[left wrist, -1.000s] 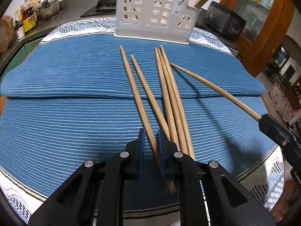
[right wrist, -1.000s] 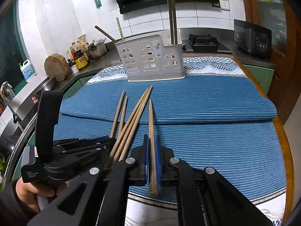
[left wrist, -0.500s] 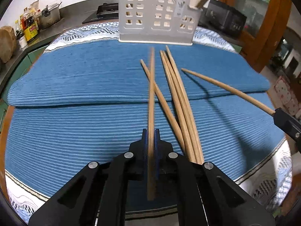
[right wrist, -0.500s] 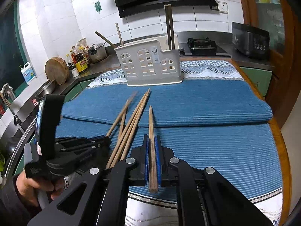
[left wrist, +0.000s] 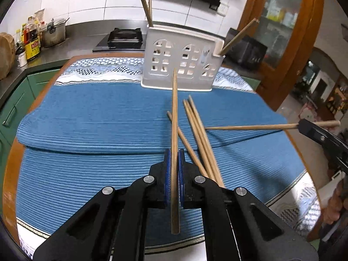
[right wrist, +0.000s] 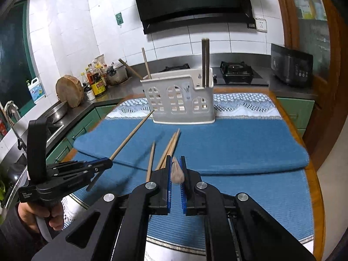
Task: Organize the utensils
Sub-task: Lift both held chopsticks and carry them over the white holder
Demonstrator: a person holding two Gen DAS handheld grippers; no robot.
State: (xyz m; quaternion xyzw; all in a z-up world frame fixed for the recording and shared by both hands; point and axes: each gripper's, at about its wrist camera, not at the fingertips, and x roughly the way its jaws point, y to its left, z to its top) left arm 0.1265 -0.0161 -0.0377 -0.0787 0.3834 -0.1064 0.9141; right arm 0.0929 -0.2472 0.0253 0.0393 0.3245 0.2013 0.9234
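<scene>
Overhead, we held the left gripper (left wrist: 174, 169) clamped on a chopstick (left wrist: 174, 117) aimed at the rack (left wrist: 180, 63); the right gripper (right wrist: 175, 174) pinched another chopstick (right wrist: 177, 173), blurred.

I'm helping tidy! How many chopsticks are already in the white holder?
4. Two light wooden chopsticks lean out of the white plastic house-shaped holder at its left end; two darker ones stand upright together at its right end. Others inside could be hidden.
</scene>
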